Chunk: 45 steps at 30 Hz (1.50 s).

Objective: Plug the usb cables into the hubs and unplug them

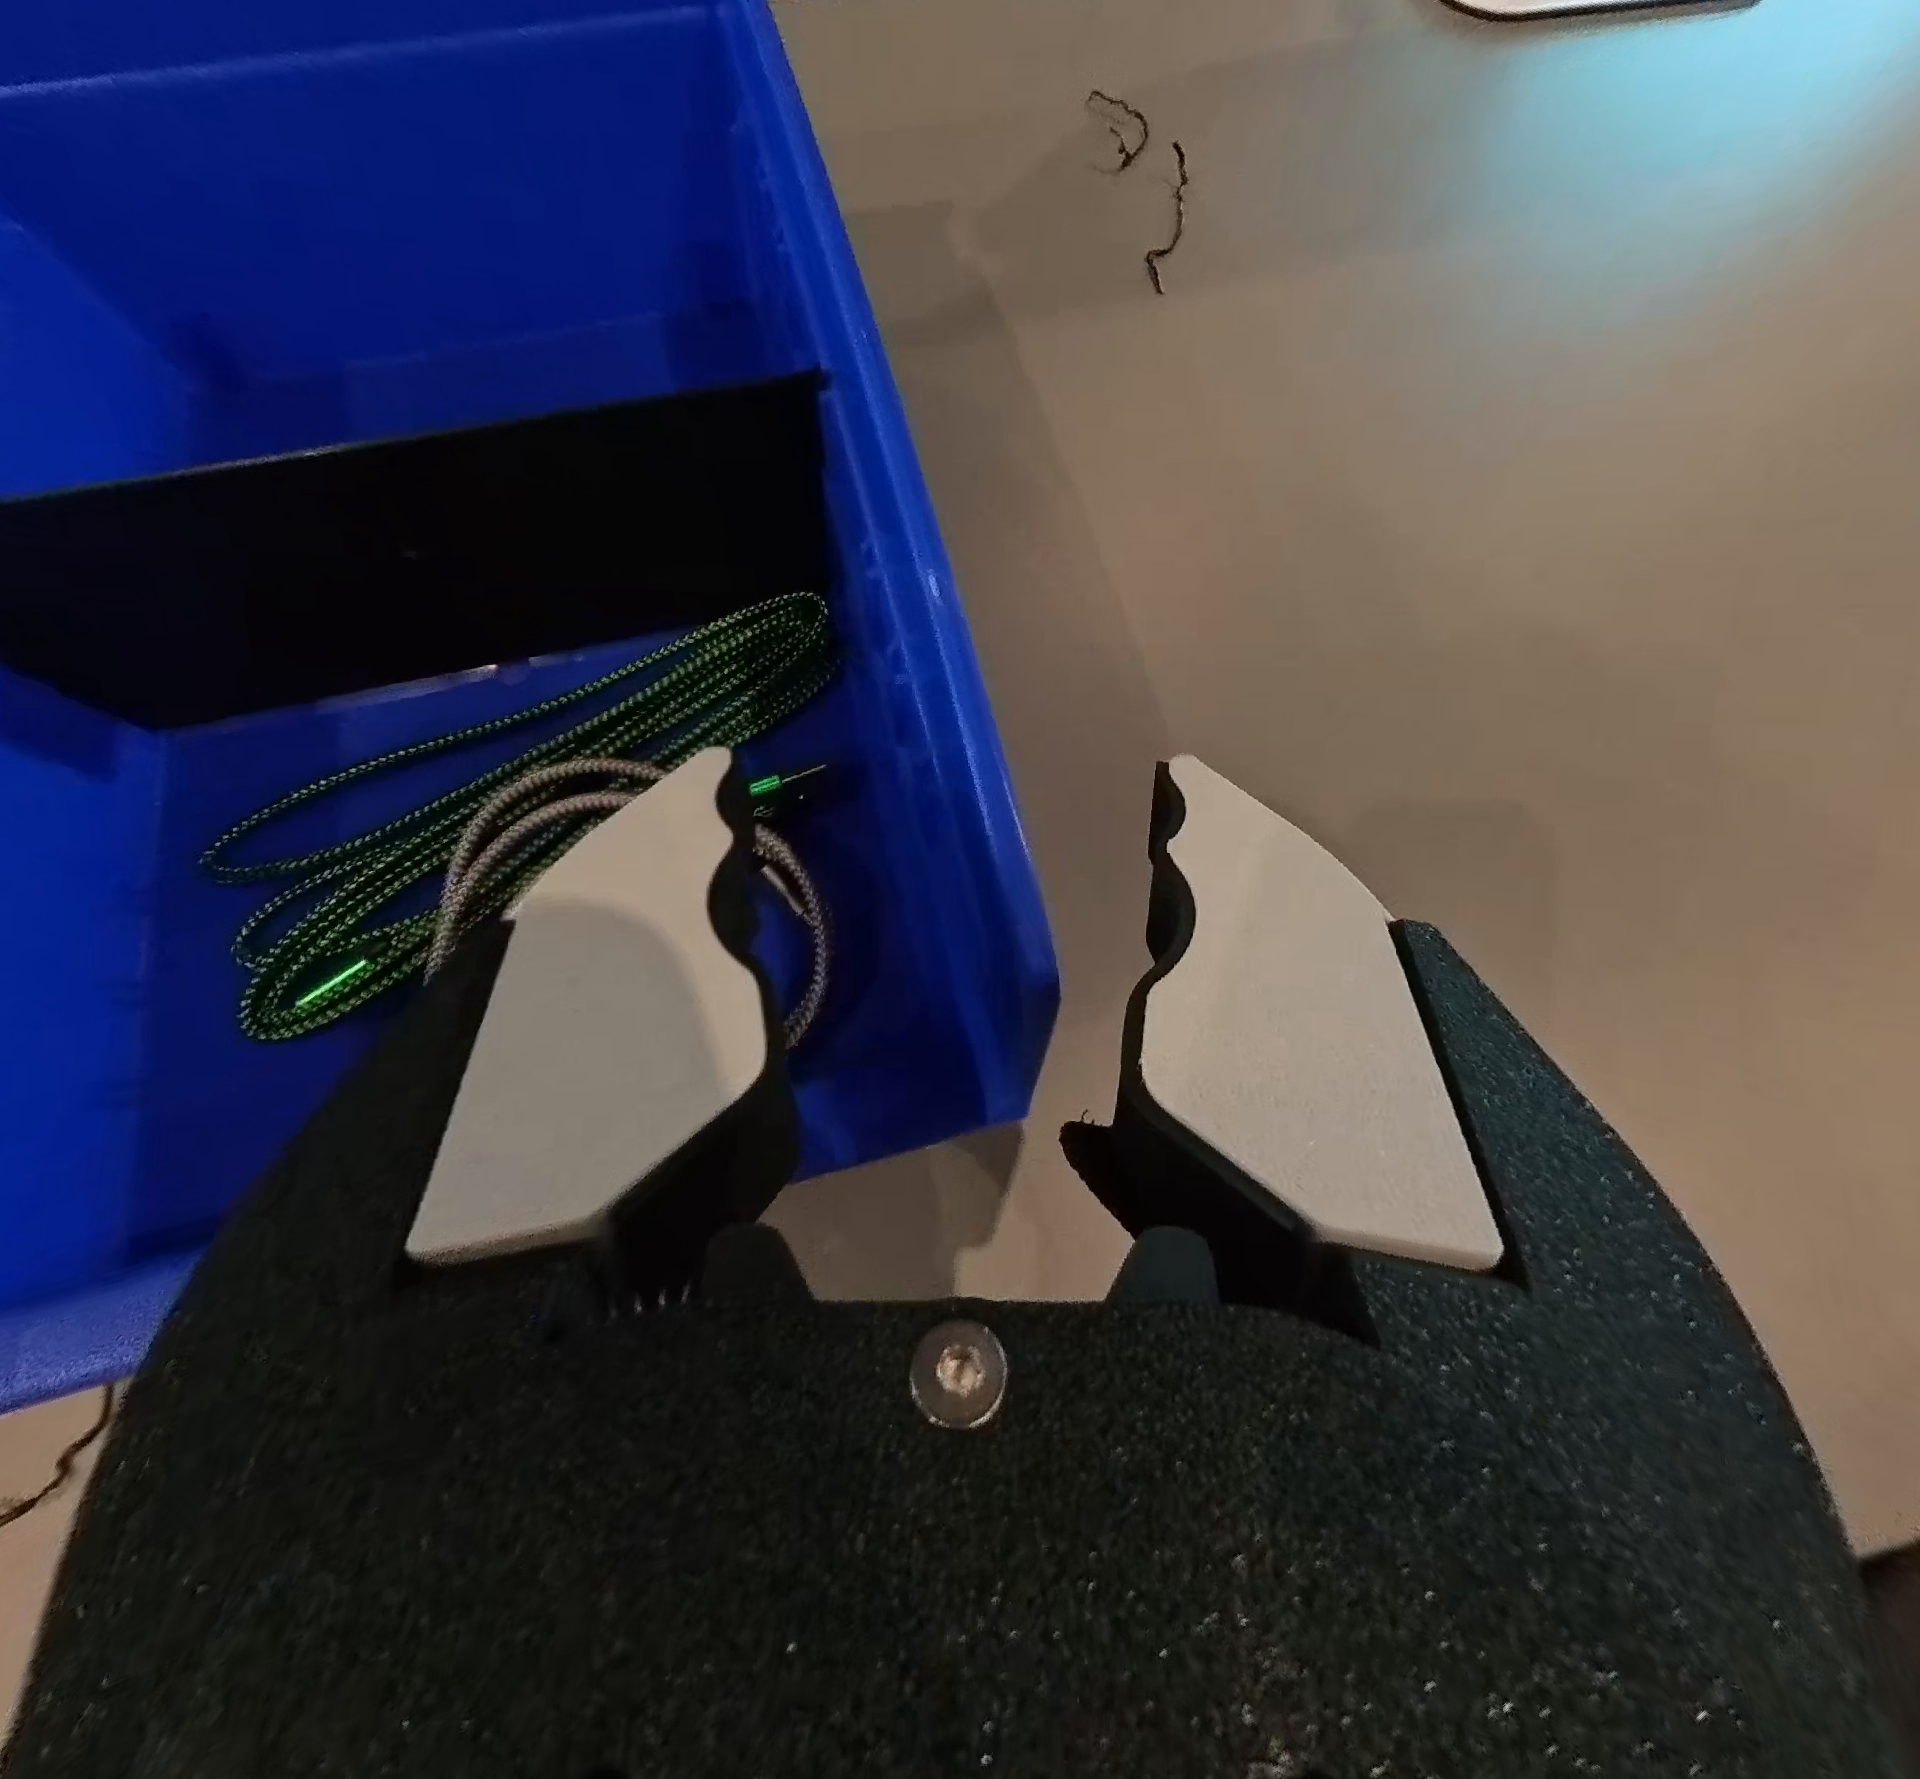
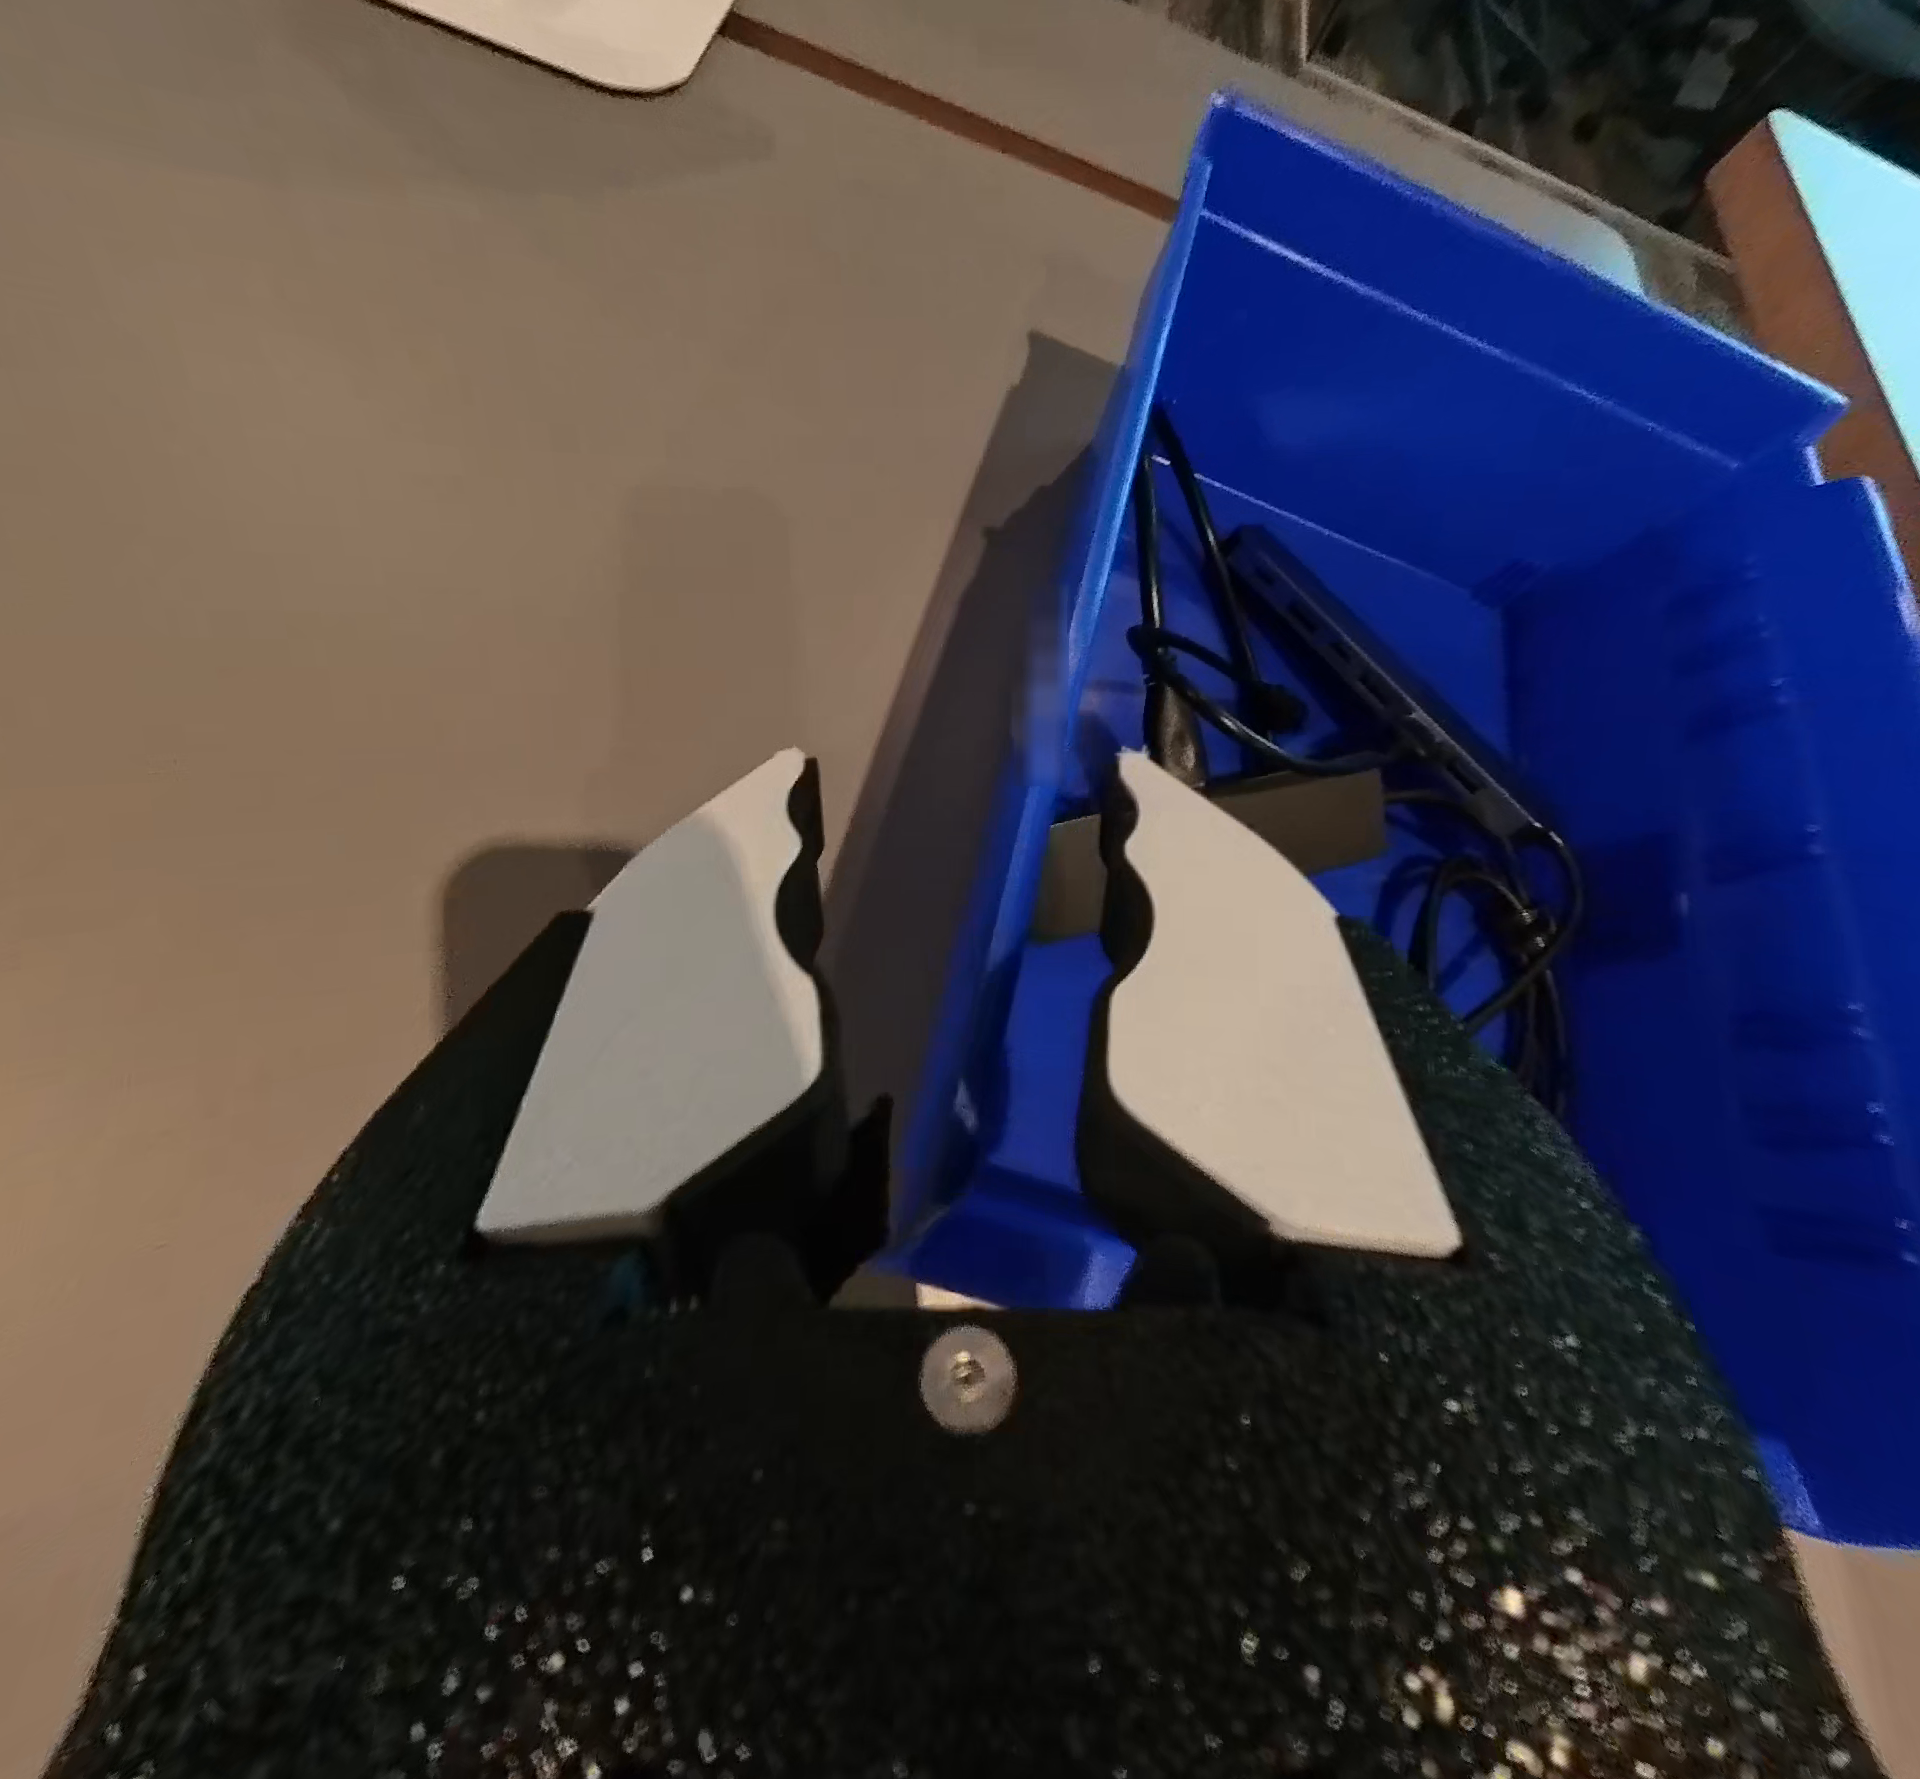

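Two empty grippers above two blue bins on a grey table (image 1: 1455,503). We hold the left gripper (image 1: 940,773) with its fingers spread wide and nothing between them; its left finger (image 1: 623,981) hangs over the near compartment of the left bin (image 1: 914,649), its right finger over bare table. We judge this a pause before reaching in, the wide gap suiting a loose cable. Just beyond and beneath the left fingertip lie the cables: a green-and-black braided cable (image 1: 520,753) in long flat loops, with a bright green plug end showing, and a grey braided cable (image 1: 540,815) curled over it. A black divider (image 1: 416,534) closes the compartment on the far side.

The right gripper (image 2: 961,773) also stands with fingers apart and empty, straddling the near left wall of the right bin (image 2: 1455,358). Beyond its right finger (image 2: 1226,1002) a long dark hub (image 2: 1382,669) leans slantwise against the bin wall, a smaller flat grey hub (image 2: 1309,815) lies beside the fingertip, and thin black leads (image 2: 1496,940) coil around both. Nothing appears plugged yet, so we judge the task barely begun.
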Motion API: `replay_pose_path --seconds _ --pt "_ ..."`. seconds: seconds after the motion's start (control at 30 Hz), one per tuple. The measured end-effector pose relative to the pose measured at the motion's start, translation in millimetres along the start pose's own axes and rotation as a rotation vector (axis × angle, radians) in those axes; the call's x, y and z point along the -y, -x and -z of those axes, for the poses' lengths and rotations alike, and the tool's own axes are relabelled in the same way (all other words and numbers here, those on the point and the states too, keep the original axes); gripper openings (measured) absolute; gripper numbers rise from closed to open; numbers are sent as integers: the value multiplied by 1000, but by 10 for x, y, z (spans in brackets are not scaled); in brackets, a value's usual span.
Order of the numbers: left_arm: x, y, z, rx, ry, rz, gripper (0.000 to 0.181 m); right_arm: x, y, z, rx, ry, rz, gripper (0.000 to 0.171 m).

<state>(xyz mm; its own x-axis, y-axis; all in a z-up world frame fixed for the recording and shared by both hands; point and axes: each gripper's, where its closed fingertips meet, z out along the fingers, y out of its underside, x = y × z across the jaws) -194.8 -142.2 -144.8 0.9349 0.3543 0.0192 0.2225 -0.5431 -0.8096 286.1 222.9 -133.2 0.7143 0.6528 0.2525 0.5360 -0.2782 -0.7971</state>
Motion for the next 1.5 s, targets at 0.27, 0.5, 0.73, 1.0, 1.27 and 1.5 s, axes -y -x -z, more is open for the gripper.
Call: replay_pose_path --seconds 0.27,0.5,0.73,1.0,1.27,1.5 --pt "11 -22 -32 4 -11 -9 63 154 -49 94 -45 -98 8 49" --pt "71 -64 -34 7 -33 -22 63 363 -70 252 -86 -229 31 49" --pt "227 -78 65 47 -123 -58 64 660 106 479 -45 -416 82 45" --pt "612 16 530 142 -394 -61 62 1103 796 667 186 -669 106 39" --pt "486 35 389 133 -295 -40 68 1139 835 422 74 -564 155 44" --pt "96 -16 -175 55 36 -2 73 175 -74 76 -99 36 -68 63"
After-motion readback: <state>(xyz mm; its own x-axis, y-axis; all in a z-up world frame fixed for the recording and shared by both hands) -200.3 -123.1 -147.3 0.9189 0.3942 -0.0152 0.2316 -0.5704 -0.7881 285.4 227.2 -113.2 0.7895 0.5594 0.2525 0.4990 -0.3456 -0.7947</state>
